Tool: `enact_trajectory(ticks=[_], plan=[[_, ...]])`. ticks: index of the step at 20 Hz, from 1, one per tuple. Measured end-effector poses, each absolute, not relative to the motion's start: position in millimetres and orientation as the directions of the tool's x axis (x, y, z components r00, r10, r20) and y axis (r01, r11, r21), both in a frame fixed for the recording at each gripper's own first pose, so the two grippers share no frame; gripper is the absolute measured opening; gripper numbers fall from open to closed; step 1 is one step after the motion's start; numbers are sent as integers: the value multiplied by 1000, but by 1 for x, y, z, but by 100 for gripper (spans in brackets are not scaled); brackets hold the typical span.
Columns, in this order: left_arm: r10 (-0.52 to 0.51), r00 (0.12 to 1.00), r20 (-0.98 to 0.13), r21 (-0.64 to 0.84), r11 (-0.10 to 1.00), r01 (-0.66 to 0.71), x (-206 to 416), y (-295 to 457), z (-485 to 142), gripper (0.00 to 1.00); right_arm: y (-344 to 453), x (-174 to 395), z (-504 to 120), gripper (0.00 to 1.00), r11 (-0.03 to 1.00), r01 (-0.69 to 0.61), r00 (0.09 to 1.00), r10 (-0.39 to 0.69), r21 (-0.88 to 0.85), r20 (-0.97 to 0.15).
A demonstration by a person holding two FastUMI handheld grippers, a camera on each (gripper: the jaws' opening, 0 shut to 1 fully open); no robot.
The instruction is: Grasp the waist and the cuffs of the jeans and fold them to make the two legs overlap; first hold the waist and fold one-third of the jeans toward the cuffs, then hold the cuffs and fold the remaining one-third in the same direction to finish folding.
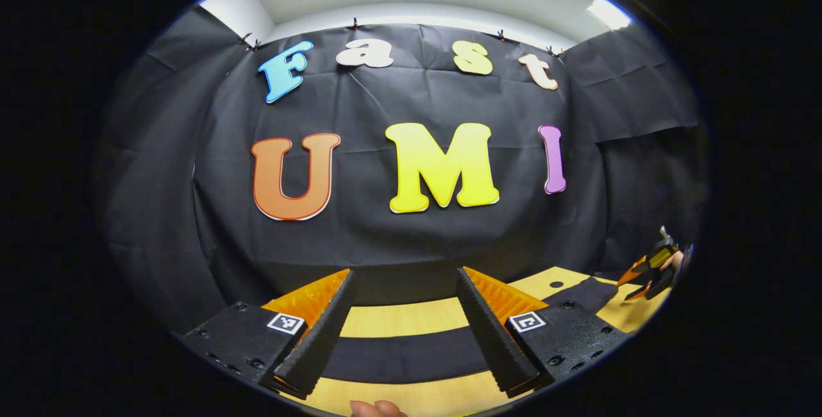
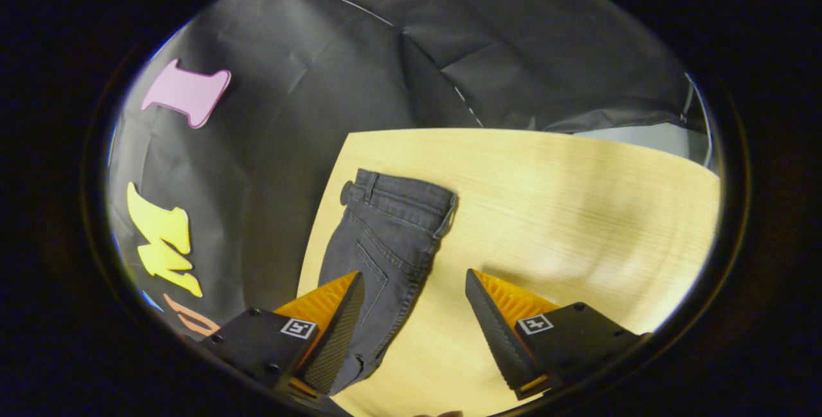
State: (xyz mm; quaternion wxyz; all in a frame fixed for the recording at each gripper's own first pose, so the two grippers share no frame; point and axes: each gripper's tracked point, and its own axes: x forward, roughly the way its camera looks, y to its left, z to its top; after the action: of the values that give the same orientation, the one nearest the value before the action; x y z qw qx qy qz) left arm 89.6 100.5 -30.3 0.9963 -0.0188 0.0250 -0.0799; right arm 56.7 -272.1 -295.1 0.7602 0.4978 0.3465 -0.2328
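Presently, left gripper view: left gripper (image 1: 406, 327) held level above the table (image 1: 398, 320), fingers spread wide, nothing between them. Cam faces the booth's black cloth wall (image 1: 398, 224). Dark jeans (image 1: 401, 356) lie flat on the wood as a band crossing under and between the fingers; a further part runs toward the far right. Fingertips of a person (image 1: 379, 408) show at bottom edge. Right gripper (image 1: 645, 275) seen small at far right, apart from the left one; its state not readable from this view.

Right gripper view: right gripper (image 2: 414, 314) above the table, tilted down, fingers released, gripping nothing. Jeans' waistband end sits near table's left edge; legs run back under the left finger. No contact w/ cloth discernible.
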Motion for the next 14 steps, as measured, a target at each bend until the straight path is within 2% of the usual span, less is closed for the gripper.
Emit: enact_trajectory(ticks=[5, 6, 9, 11, 14], plan=[[-157, 984, -89, -67, 986, 152, 68, 98, -37, 100, -259, 91, -321, 97, 331, 719, 639, 31, 611, -768], [-150, 984, -92, -65, 987, 145, 66, 100, -37, 100, -253, 98, -322, 92, 307, 717, 645, 50, 626, -763], [-136, 983, -122, -72, 989, 128, 57, 105, -44, 99, -254, 109, -328, 91, 267, 716, 659, 45, 645, -751], [-131, 983, -131, -80, 989, 121, 53, 107, -45, 100, -259, 103, -342, 72, 289, 737, 633, 22, 611, -773], [-139, 982, -130, -110, 986, 125, 50, 103, -44, 100, -263, 103, -346, 28, 247, 712, 669, 46, 657, -742]])
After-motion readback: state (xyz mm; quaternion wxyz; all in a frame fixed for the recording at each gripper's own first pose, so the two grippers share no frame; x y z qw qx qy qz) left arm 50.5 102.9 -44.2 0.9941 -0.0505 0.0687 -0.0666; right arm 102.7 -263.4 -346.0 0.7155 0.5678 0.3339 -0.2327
